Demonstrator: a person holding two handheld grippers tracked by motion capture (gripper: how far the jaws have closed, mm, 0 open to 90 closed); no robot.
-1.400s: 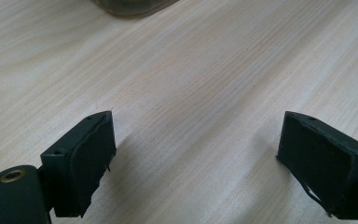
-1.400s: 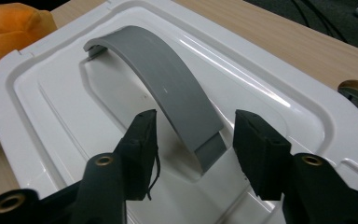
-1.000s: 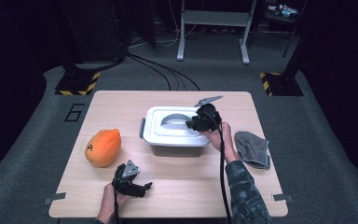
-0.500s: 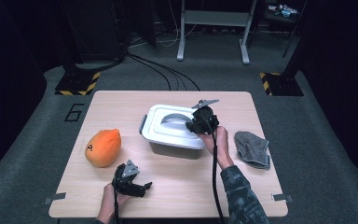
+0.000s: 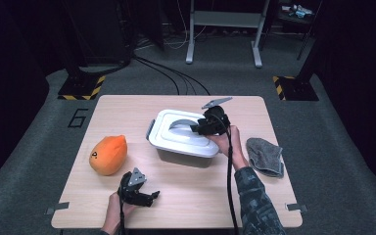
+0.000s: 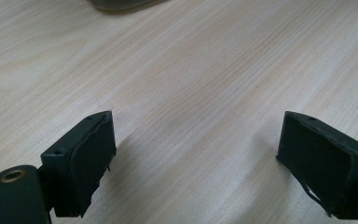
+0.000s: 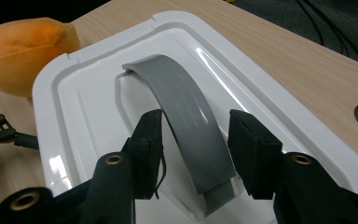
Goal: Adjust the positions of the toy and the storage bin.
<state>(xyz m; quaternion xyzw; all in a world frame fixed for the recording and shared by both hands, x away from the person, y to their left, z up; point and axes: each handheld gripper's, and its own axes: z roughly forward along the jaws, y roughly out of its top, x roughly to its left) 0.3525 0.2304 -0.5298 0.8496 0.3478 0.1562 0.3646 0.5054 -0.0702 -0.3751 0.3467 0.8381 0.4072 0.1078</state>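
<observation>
A white box with a white lid (image 5: 176,142) stands mid-table, and a grey arched handle (image 7: 186,112) rises from the lid. My right gripper (image 5: 199,128) reaches over the lid from the right. Its jaws (image 7: 195,123) straddle the near end of the handle and have just been opening. The handle is between the pads, and a thin gap shows at the right pad. My left gripper (image 5: 147,196) rests near the table's front edge. Its jaws (image 6: 196,144) stand wide open over bare wood.
An orange plush toy (image 5: 108,154) lies left of the box on the wooden table (image 5: 127,110). A grey cloth (image 5: 265,155) sits at the right side. Cables and stands crowd the dark floor beyond the far edge.
The right hand has edged slightly left over the lid. The left gripper has stayed put.
</observation>
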